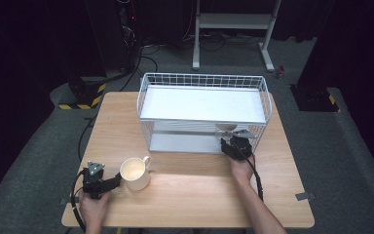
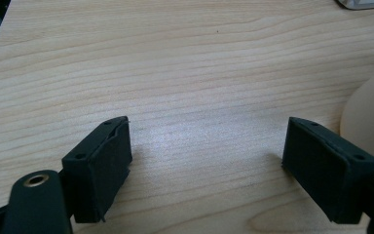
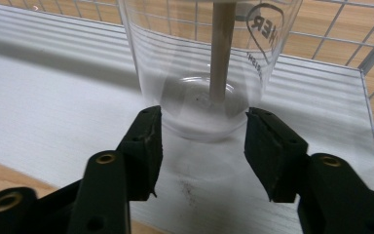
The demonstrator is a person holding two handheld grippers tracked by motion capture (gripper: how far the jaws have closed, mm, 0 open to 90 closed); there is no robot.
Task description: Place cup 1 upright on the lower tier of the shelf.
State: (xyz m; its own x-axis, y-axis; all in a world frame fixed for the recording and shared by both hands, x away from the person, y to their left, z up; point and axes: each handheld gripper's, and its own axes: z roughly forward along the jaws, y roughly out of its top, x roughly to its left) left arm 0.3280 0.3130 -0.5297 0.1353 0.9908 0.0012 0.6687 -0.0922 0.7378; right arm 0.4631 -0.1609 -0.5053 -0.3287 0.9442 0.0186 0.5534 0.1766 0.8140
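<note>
Right gripper view, item: clear cup (image 3: 209, 73) upright on our wire rack's lower shelf (image 3: 53, 107), dead ahead of our right gripper (image 3: 202, 141), jaws narrowed, flanking its base without contact; left gripper (image 2: 207, 161) wide, empty.

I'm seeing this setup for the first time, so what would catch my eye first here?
The white wire rack stands at the far middle of the wooden table. On its lower shelf the right gripper has its jaws on either side of the base of a clear plastic cup; whether they press on it is unclear. Near the front left, a cream mug stands beside the open left gripper.
</note>
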